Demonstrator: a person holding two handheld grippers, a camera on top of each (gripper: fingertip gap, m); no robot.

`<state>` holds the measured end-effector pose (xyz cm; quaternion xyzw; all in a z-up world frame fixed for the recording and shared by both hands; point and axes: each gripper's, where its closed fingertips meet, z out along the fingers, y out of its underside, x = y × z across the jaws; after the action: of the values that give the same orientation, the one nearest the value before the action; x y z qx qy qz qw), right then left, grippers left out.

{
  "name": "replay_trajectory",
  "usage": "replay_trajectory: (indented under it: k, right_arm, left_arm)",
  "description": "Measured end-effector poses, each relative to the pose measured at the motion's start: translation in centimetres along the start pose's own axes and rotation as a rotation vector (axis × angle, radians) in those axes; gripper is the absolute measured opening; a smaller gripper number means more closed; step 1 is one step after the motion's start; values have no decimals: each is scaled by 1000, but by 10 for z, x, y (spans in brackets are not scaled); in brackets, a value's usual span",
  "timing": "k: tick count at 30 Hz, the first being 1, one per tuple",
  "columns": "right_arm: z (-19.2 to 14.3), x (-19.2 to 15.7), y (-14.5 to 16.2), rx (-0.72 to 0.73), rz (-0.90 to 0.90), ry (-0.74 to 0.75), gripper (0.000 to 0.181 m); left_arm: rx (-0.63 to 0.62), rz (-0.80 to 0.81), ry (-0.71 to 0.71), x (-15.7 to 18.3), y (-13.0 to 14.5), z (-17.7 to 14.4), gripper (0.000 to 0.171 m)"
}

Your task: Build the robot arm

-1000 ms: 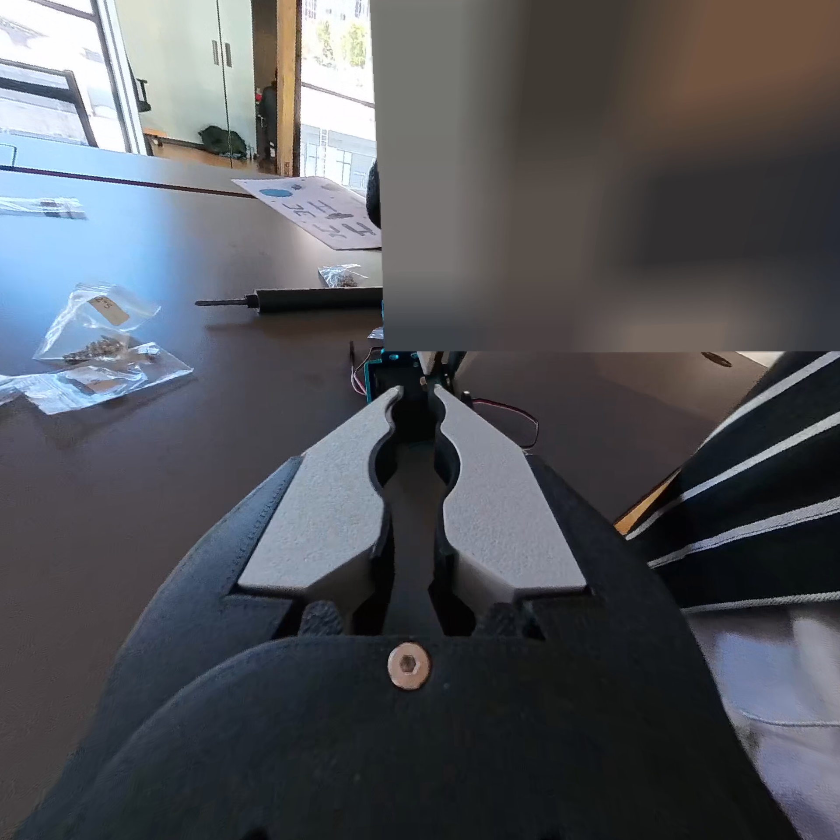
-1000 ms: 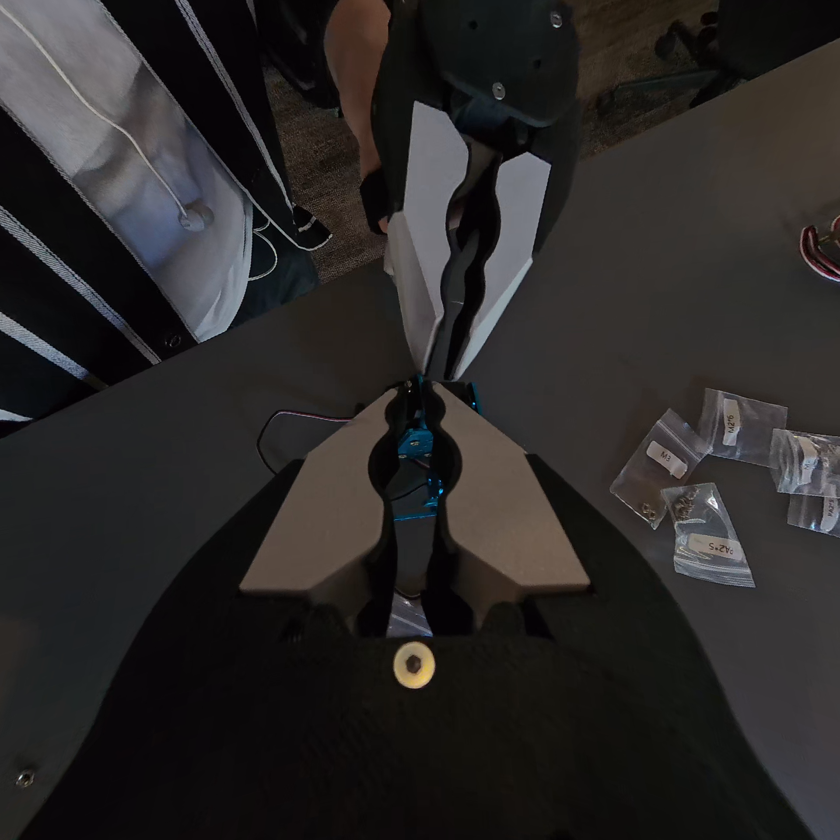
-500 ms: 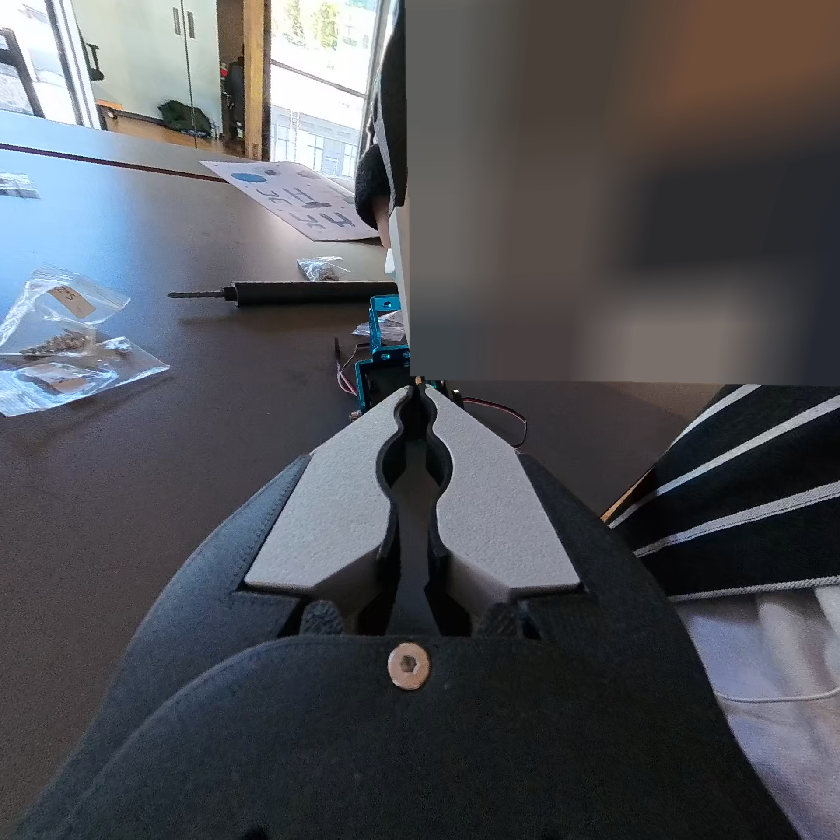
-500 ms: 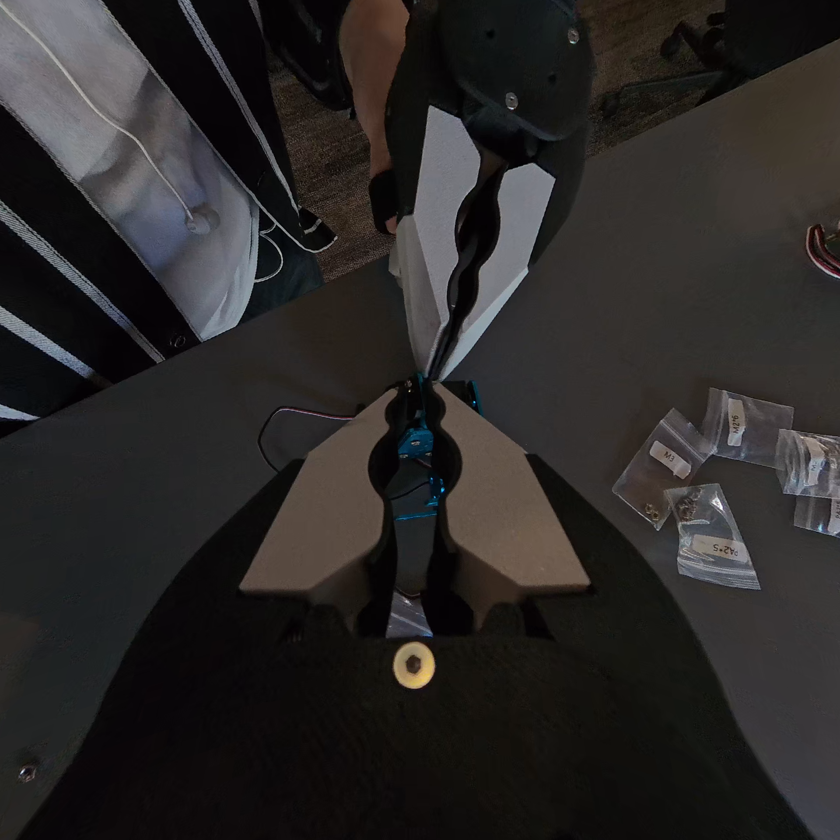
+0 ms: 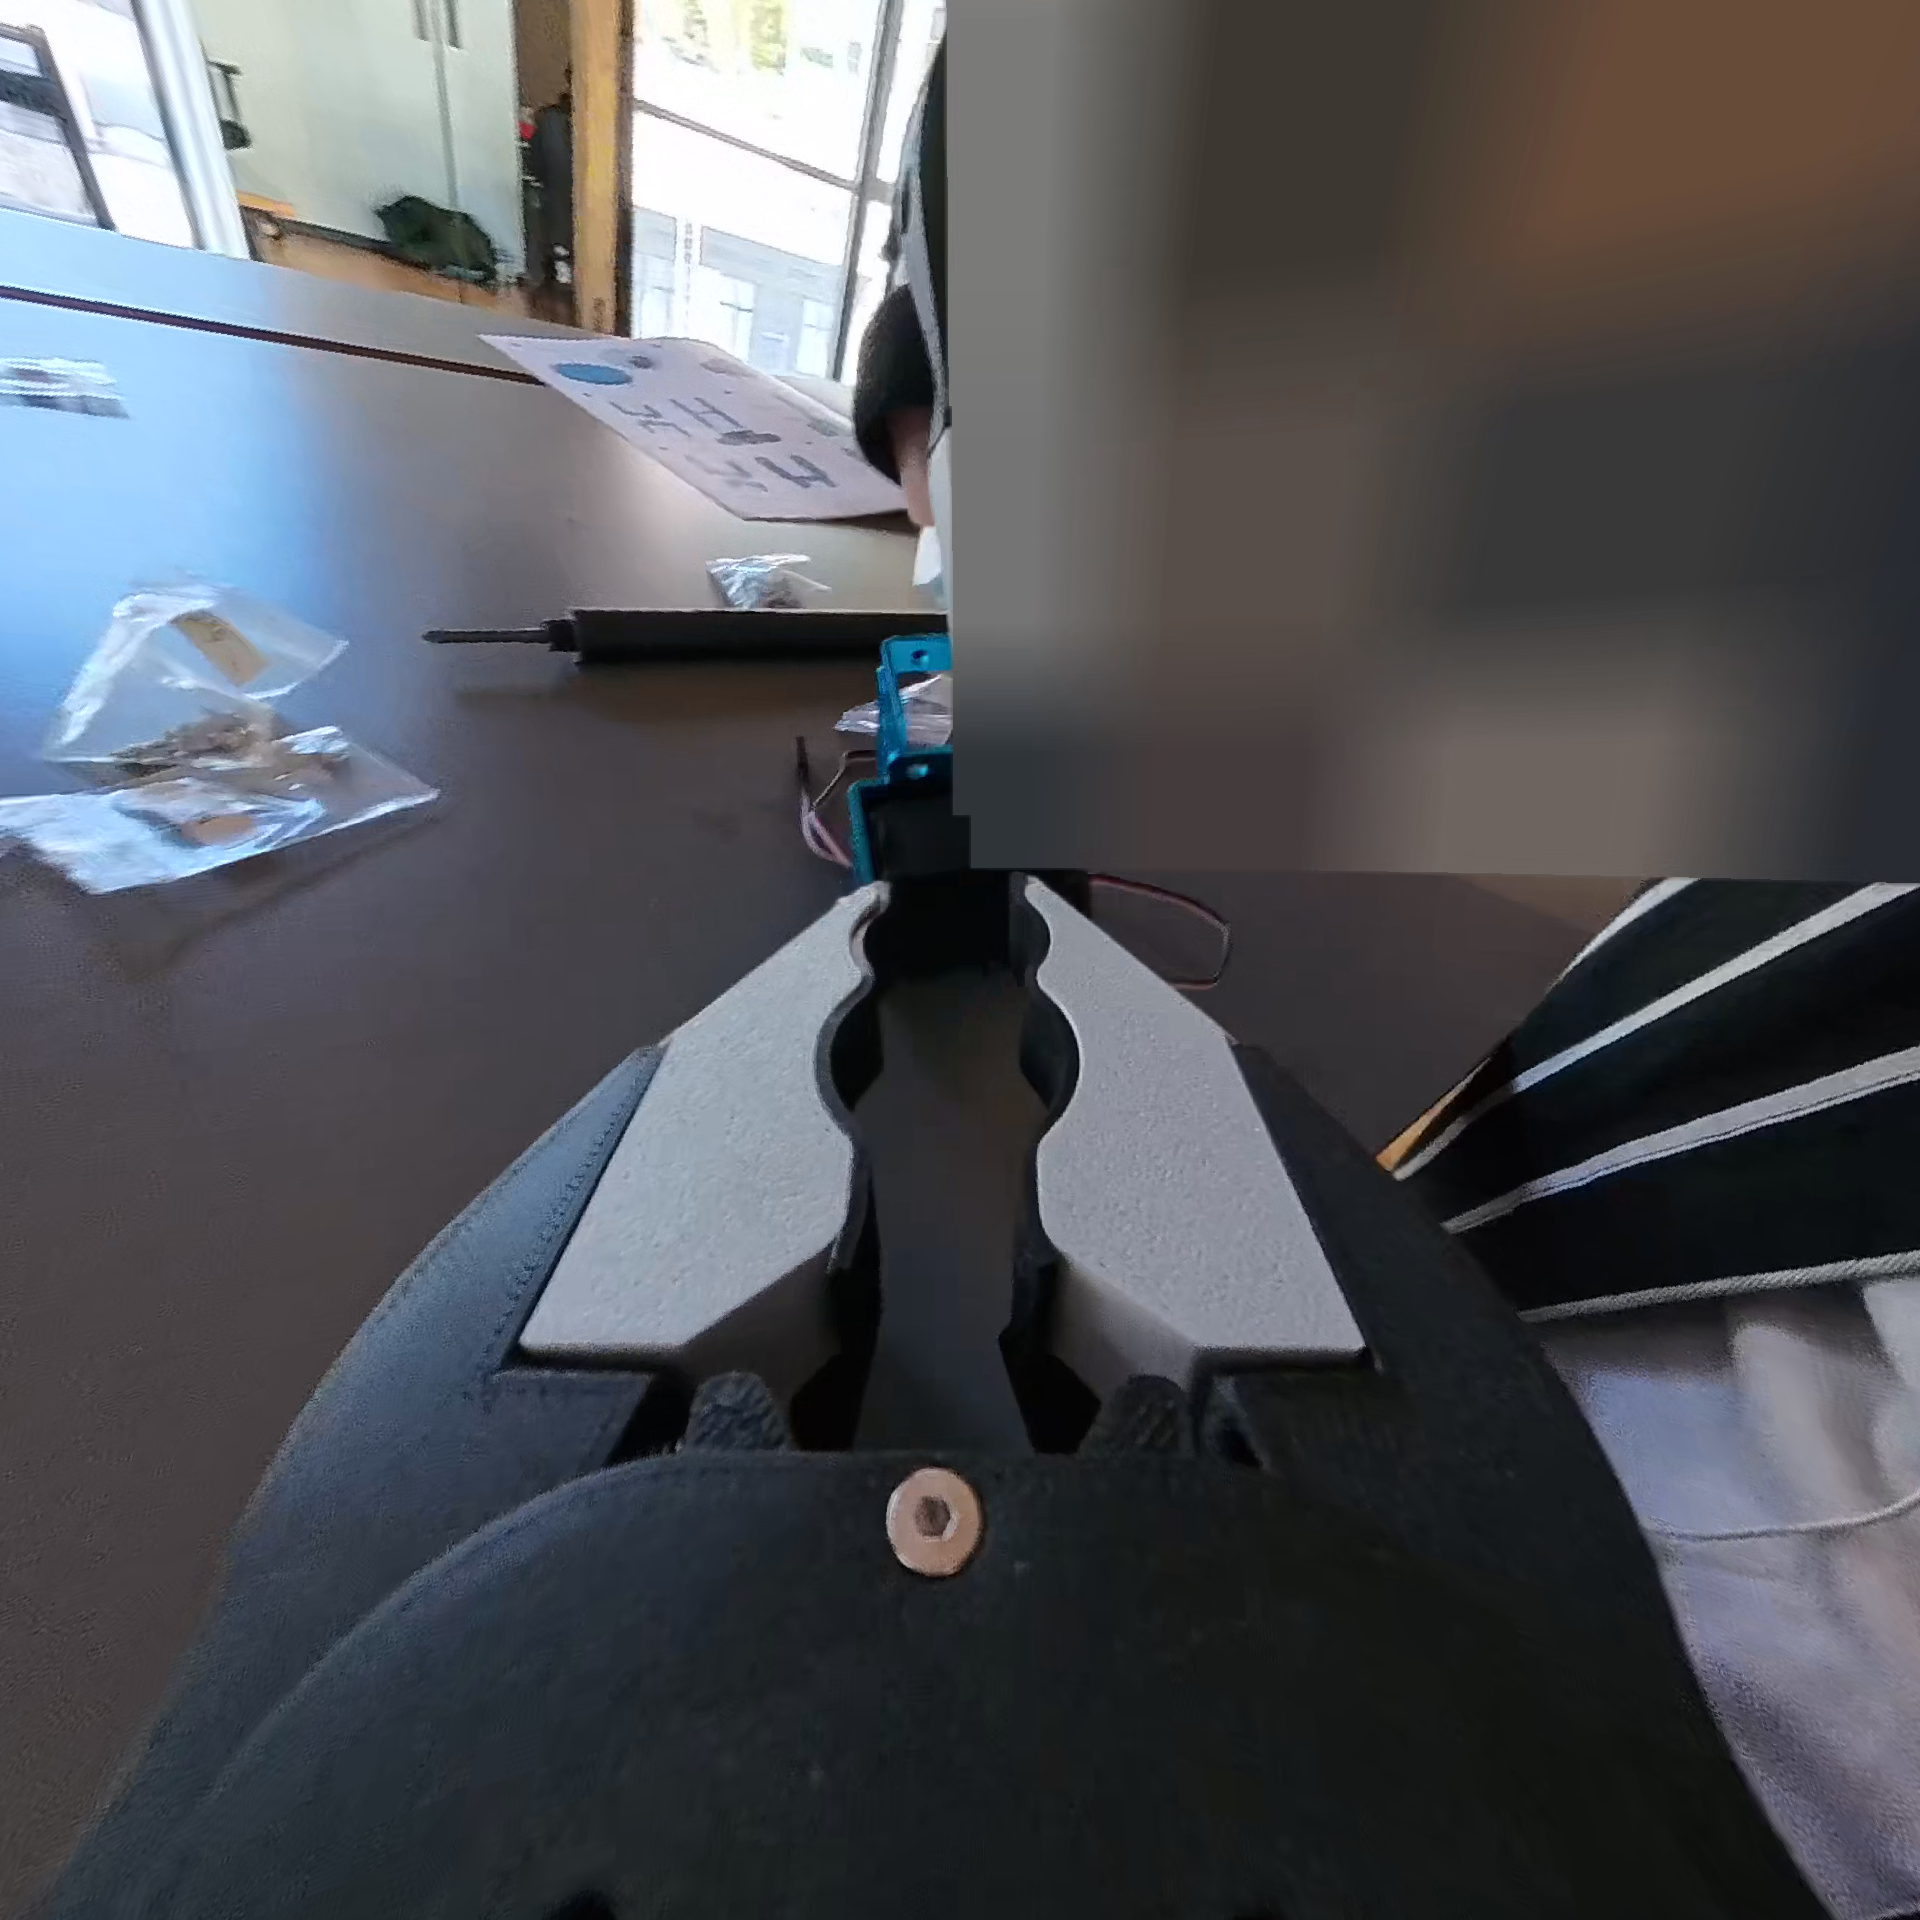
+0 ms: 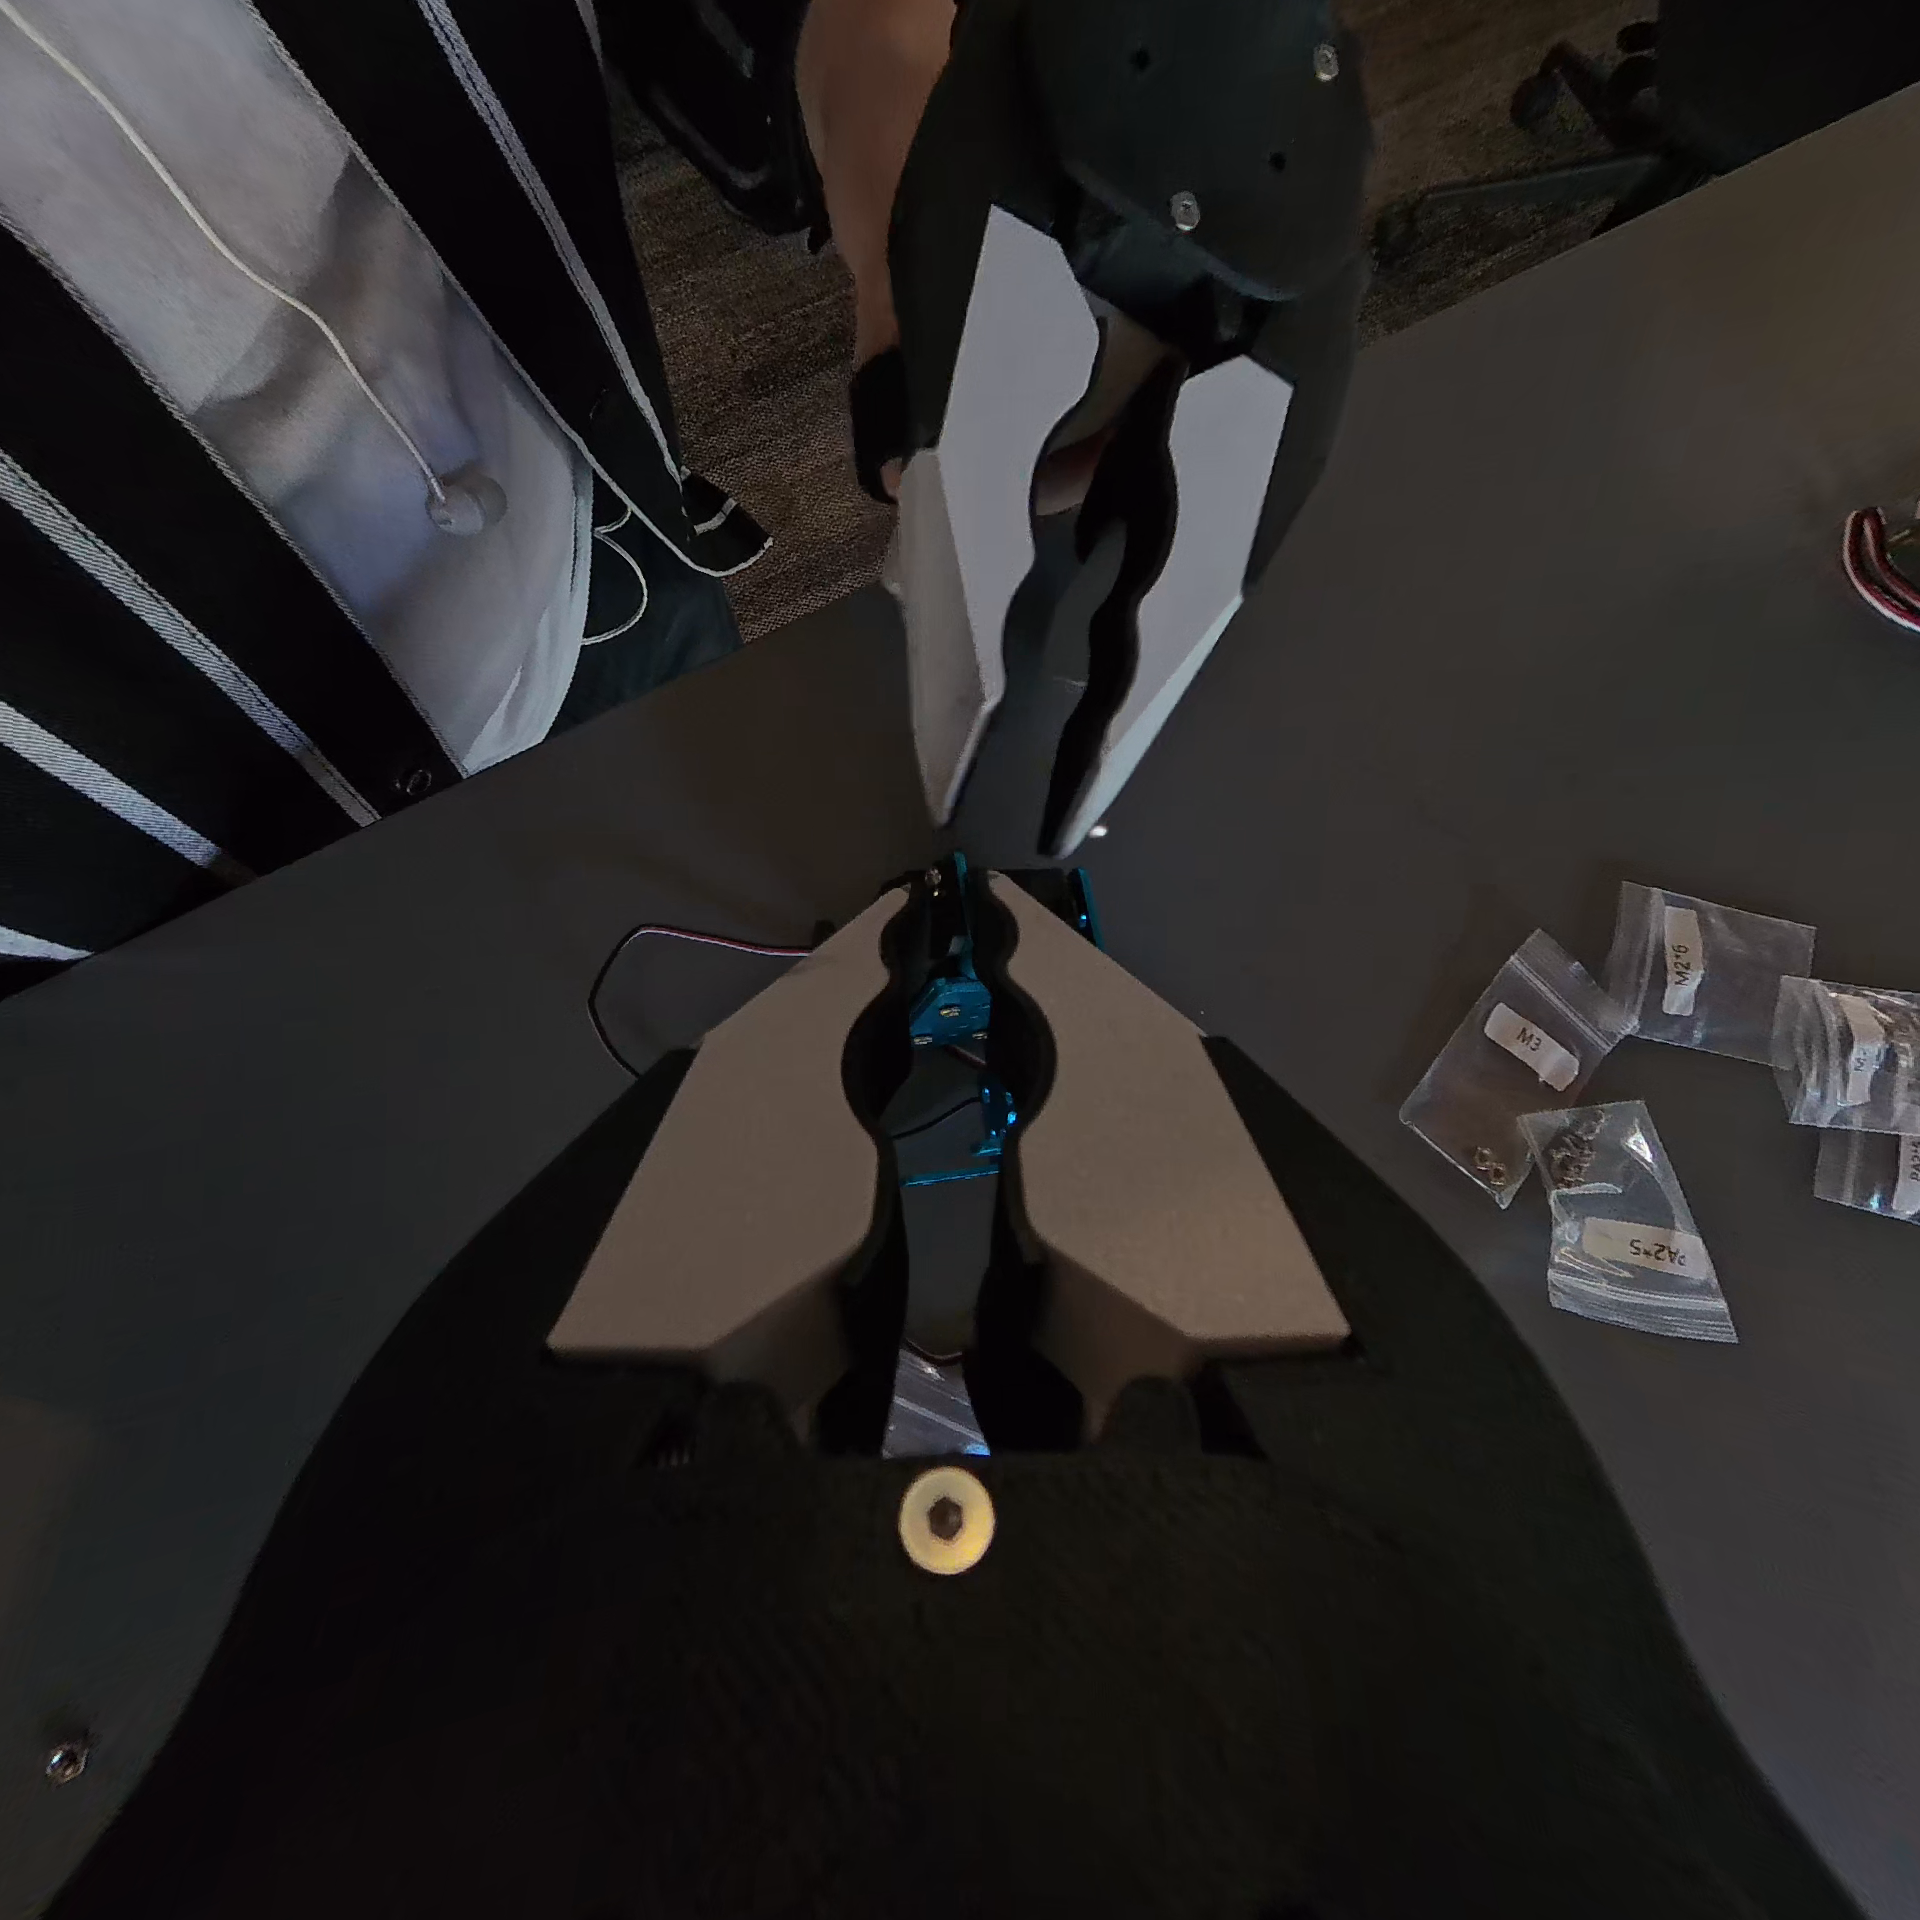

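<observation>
We hold the right tongs (image 6: 951,894) tipped steeply down over the dark bench (image 6: 1558,582), their tips pinched on the blue metal bracket (image 6: 951,1023) of a small black servo with thin wires (image 6: 665,940) trailing from it. The left tongs (image 5: 945,894) lie low and nearly level with the bench, their tips narrowly parted with the black servo body (image 5: 920,831) between them — in the right wrist view those same left tongs (image 6: 997,831) come in from the bench edge, tips just beside the bracket, apart from it as far as we can tell. Clear bags of screws (image 6: 1590,1195) lie well off to the side, and a black screwdriver (image 5: 675,631) rests beyond the bracket.
</observation>
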<state>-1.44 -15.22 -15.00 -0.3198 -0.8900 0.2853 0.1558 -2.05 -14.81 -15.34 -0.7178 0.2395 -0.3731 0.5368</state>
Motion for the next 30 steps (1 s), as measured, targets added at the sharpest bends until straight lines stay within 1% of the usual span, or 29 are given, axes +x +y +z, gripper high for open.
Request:
replay_trajectory:
  k: [2, 4, 7, 10, 12, 15, 16, 18, 21, 23, 26, 30]
  right_arm:
    - [0, 0, 0, -1, 0, 1, 7]
    - [0, 0, 0, -1, -2, 5, 7]
    - [0, 0, 0, -4, -5, 7, 7]
    - [0, 0, 1, -14, -12, 11, 7]
    - [0, 0, 1, -20, -13, 16, 7]
    - [0, 1, 0, -23, -12, 31, 8]
    - [0, 1, 0, -23, -12, 40, 8]
    - [0, 1, 0, -18, -11, 60, 8]
    - [0, 1, 0, -3, -3, 91, 8]
    - [-1, 1, 0, 5, 3, 108, 9]
    - [-2, 1, 1, 10, 12, 127, 9]
    - [-3, 0, 2, 18, 25, 139, 9]
  left_arm:
    - [-10, 26, -52, -6, 3, -7, 19]
    - [-16, 83, -118, -12, 4, -14, 25]
    - [-47, 154, -189, -20, 8, -23, 24]
    - [-83, 146, -301, -39, 7, -35, 25]
    - [-95, 131, -347, -50, 4, -42, 27]
    - [-185, 132, -406, -67, 5, -49, 24]
    - [-218, 144, -416, -71, 6, -49, 23]
    - [-298, 145, -413, -76, 10, -46, 16]
    - [-392, 163, -389, -79, 13, -40, 19]
    - [-441, 203, -393, -83, 12, -35, 22]
    - [-518, 254, -385, -88, 16, -27, 20]
    - [-550, 239, -357, -89, 19, -14, 18]
